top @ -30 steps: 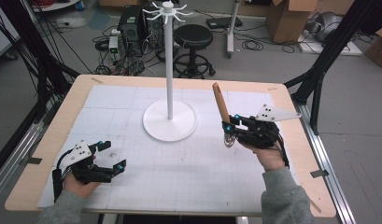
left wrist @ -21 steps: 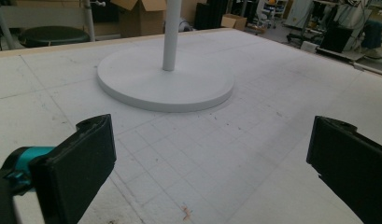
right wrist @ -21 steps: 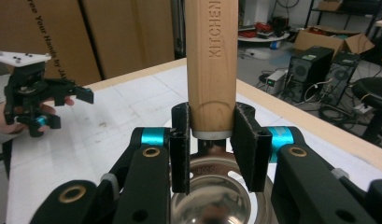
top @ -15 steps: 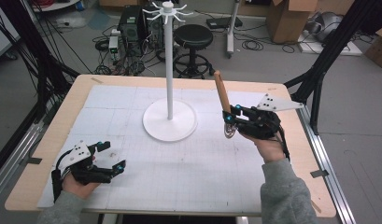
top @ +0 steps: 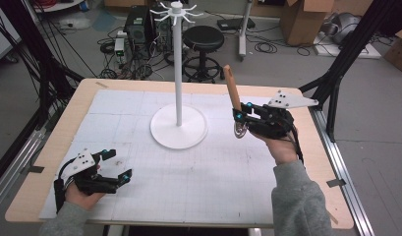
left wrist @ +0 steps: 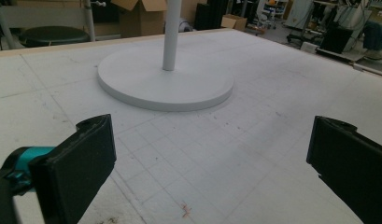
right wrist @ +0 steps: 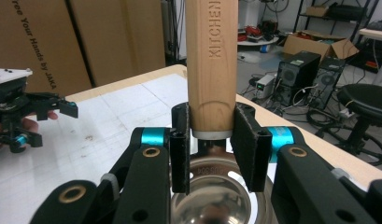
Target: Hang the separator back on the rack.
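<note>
**Ladle held upright near the hanging stand**

While the right gripper (top: 240,119) is raised above the desk (top: 306,196), its jaws are clenched on the wooden handle of a ladle (right wrist: 211,56), just above the metal neck. The handle points up and leans a little away from the person, and the steel bowl (right wrist: 212,200) hangs under the jaws, as the right gripper view shows. In the high view the ladle (top: 232,88) stands to the right of the white stand (top: 178,69), near it but not touching. The round base (top: 179,130) of the stand sits on the white mat, and the ring of hooks (top: 175,11) is at the top of the pole.

The left gripper (top: 114,167) rests low at the front left of the desk, well apart from the stand, with its jaws released and nothing between them.

I judge that the ladle is to be hung on one of the hooks. I cannot see a hole or loop at the top of the handle, because that end is out of the right gripper view and too small in the high view.

Some things could go wrong. The grasp is at the bottom of a long handle, so the handle may turn between the jaws. If the handle hits the pole or a hook from the side, the stand could tip, since nothing holds its base.
</note>
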A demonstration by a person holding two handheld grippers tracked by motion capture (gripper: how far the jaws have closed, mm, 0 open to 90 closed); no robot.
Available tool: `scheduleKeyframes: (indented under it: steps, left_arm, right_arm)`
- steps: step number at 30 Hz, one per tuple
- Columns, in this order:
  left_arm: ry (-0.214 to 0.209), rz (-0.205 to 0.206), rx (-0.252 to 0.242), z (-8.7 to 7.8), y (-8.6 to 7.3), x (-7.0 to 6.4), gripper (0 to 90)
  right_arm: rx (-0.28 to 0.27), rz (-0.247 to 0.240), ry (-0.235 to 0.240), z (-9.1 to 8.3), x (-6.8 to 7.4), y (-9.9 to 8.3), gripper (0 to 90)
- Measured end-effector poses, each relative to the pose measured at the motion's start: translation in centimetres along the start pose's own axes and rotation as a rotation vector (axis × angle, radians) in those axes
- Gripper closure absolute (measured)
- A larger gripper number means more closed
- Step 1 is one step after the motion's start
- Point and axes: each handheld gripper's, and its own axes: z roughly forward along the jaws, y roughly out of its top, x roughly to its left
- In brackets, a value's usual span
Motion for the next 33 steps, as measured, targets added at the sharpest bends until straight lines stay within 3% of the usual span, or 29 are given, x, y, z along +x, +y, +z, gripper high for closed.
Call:
scheduleKeyframes:
  steps: [18, 33]
  left_arm:
    - [0.003, -0.008, -0.006, -0.5, -0.1, 0.1, 1.8]
    - [0.012, -0.014, -0.01, -1.1, -0.3, 0.2, 1.8]
  right_arm:
    - [-0.011, -0.018, -0.008, 1.3, 0.1, 2.9, 69.7]
    - [-0.025, -0.024, 0.022, 2.4, -0.6, 3.9, 69.7]
